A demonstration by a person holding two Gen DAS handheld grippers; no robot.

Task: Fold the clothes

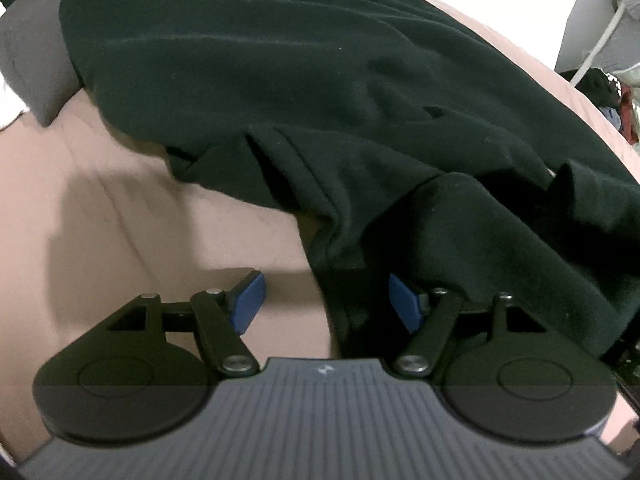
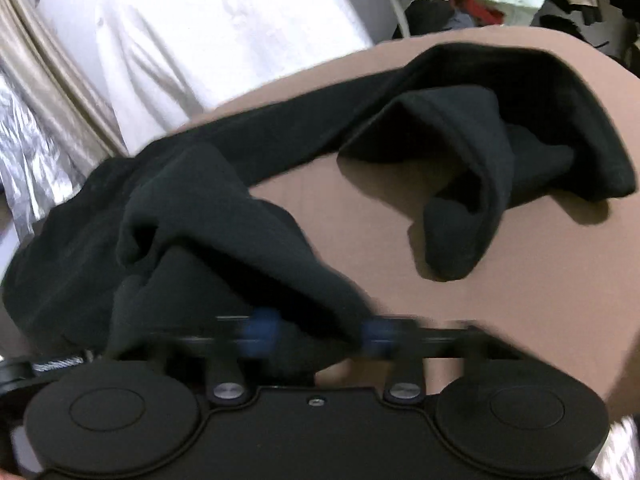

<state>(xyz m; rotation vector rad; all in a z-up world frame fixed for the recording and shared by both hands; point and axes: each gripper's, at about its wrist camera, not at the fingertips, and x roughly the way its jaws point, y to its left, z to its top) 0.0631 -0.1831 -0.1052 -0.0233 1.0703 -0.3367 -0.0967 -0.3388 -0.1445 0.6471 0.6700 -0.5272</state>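
Left wrist view: a dark fleece garment (image 1: 320, 92), soft and matte with a fine nap, lies spread and rumpled over a smooth tan-pink sheet (image 1: 120, 208). A grey pillow (image 1: 32, 60) sits at the far left, touching the garment's edge. The left tongs (image 1: 327, 304) stand wide, blue pads (image 1: 249, 300) well apart. A fold of the garment hangs down between the fingers, nearer the right pad, and drapes over the right finger's linkage; the left pad is over bare sheet. The ribbed grey body bears a small pale mark, too small to read.

Right wrist view: the picture is blurred at the fingers. The right tongs (image 2: 316, 330) are parted, and a bunched corner of the garment (image 2: 224, 240) lies between the blue pads; whether they grip it cannot be told. Farther off, a sleeve (image 2: 472, 184) curls on the sheet (image 2: 520, 300), its cuff rounded. White cloth (image 2: 200, 32) hangs behind. No writing is readable.
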